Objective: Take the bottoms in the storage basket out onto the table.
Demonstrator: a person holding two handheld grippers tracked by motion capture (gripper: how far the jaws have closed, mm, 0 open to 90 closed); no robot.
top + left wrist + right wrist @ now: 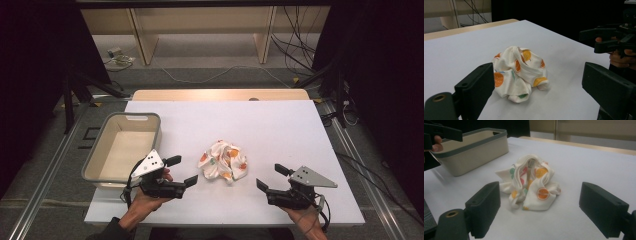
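Observation:
A crumpled white cloth [223, 161] with orange, yellow and green spots lies near the middle of the white table [270, 125]. My left gripper [182, 171] sits just left of it, held by a hand, jaws open and empty. To the cloth's right, my right gripper [273, 178] stands open and empty as well. In the left gripper view the cloth [520, 72] lies between and beyond the two jaws, and the right gripper [599, 40] shows at far right. In the right gripper view the cloth [531, 182] lies a short way ahead of the spread jaws.
A beige bin with a grey rim [100, 165] stands at the table's left side, behind my left hand; it looks empty. The bin [474, 147] also appears at the left in the right gripper view. Cables and wooden shelving legs lie on the floor beyond the table.

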